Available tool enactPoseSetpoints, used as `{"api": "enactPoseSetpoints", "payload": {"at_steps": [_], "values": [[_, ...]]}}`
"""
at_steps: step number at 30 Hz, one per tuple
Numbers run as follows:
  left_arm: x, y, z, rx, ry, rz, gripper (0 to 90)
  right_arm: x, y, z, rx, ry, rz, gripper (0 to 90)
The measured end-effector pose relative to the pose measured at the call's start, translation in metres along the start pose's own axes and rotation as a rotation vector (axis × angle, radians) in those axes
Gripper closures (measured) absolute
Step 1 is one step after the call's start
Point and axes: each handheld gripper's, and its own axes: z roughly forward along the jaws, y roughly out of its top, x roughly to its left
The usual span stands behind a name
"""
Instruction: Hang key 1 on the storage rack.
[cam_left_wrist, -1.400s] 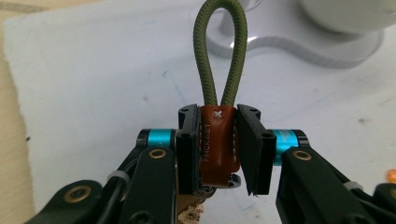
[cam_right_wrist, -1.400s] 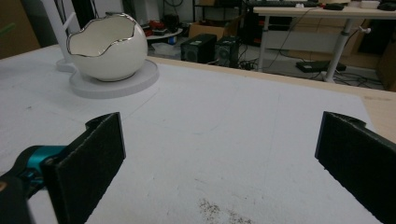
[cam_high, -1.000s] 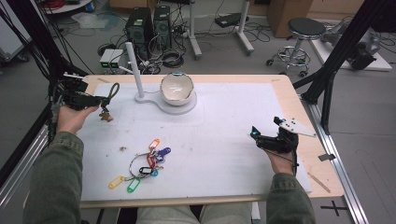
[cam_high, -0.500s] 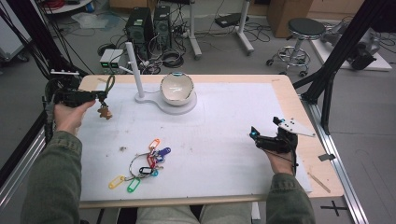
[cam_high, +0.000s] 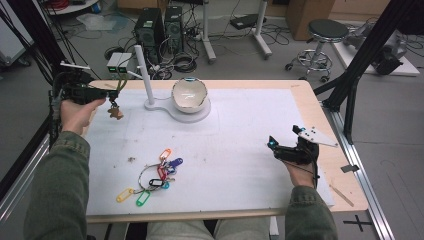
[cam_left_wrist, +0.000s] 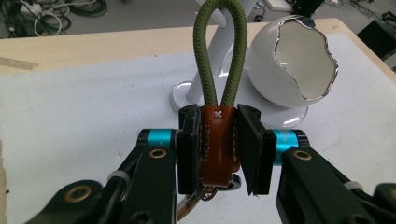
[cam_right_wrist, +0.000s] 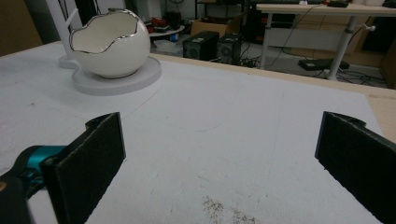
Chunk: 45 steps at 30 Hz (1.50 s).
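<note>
So the left gripper (cam_left_wrist: 218, 149) is clamped on a leather fob (cam_left_wrist: 218, 142) left of the egg bowl (cam_high: 189, 95); right gripper (cam_right_wrist: 219, 163) gapes wide, well right of it.

Glossy white egg-shaped bowl (cam_left_wrist: 292, 65) with mirror-bright rim; smooth brown leather tab (cam_left_wrist: 218, 140); woven green cord loop (cam_left_wrist: 219, 51); matt white bench cover (cam_high: 240, 135).

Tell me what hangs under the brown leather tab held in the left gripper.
A small brown charm hangs under the leather tab. The left gripper hides their connection.
</note>
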Motion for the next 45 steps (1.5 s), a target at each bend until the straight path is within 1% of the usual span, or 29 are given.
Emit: {"api": "enactPoseSetpoints", "payload": {"at_steps": [1,3,6,8,10,11,14,16,17,18,19,22,24,26,29,33,36,38,45], "values": [[0.001,0.002,-0.001,-0.003,0.000,0.000,70.0,0.000,0.000,0.000,-0.004,-0.002,0.002,0.7],[0.002,0.006,-0.001,-0.016,-0.009,-0.017,70.1,-0.001,0.000,0.000,-0.004,-0.004,0.005,0.7],[0.005,0.009,0.001,-0.023,-0.024,-0.038,70.1,0.000,0.000,0.000,0.000,-0.004,0.005,0.7],[0.008,0.009,0.003,-0.013,-0.034,-0.048,70.6,0.000,0.000,0.001,0.001,-0.003,0.003,0.7],[0.010,0.009,0.006,-0.004,-0.016,-0.053,70.6,-0.001,0.000,0.001,-0.002,-0.001,0.001,0.7],[0.012,0.009,0.007,-0.005,-0.010,-0.066,70.6,-0.001,0.000,0.001,0.002,-0.001,0.000,0.7],[0.018,0.010,0.009,-0.036,-0.022,-0.123,70.6,-0.001,0.000,0.002,0.001,0.000,0.003,0.7],[0.022,0.010,0.011,-0.044,-0.033,-0.142,70.6,-0.001,0.000,0.002,0.000,-0.002,-0.001,0.7],[0.024,0.010,0.013,-0.043,-0.042,-0.146,70.7,-0.001,0.000,0.001,0.000,-0.001,0.002,0.7],[0.024,0.009,0.014,-0.044,-0.042,-0.150,70.7,-0.001,0.000,0.001,-0.002,0.000,-0.001,0.7],[0.024,0.009,0.016,-0.043,-0.039,-0.150,70.7,-0.001,0.000,0.001,-0.002,-0.001,0.001,0.7],[0.022,0.009,0.022,-0.051,-0.058,-0.152,70.6,-0.002,0.000,0.000,-0.005,-0.002,-0.001,0.7],[0.022,0.009,0.026,-0.054,-0.070,-0.160,70.6,0.000,0.000,0.000,0.000,0.000,0.003,0.7],[0.022,0.009,0.029,-0.050,-0.071,-0.166,70.6,0.000,0.000,0.000,-0.001,-0.002,-0.007,0.7],[0.024,0.008,0.030,-0.044,-0.068,-0.174,70.5,0.001,0.000,0.000,0.004,-0.003,-0.020,0.7],[0.026,0.008,0.030,-0.049,-0.087,-0.186,70.5,0.001,0.000,0.000,0.009,-0.004,-0.021,0.7],[0.026,0.008,0.032,-0.035,-0.096,-0.185,70.5,0.001,0.000,0.001,0.008,-0.004,-0.024,0.7],[0.025,0.008,0.033,-0.033,-0.106,-0.194,70.4,0.001,-0.001,0.001,0.010,-0.001,-0.023,0.7],[0.023,0.007,0.037,-0.007,-0.112,-0.178,70.4,0.001,-0.001,0.001,0.011,-0.002,-0.022,0.7]]}}
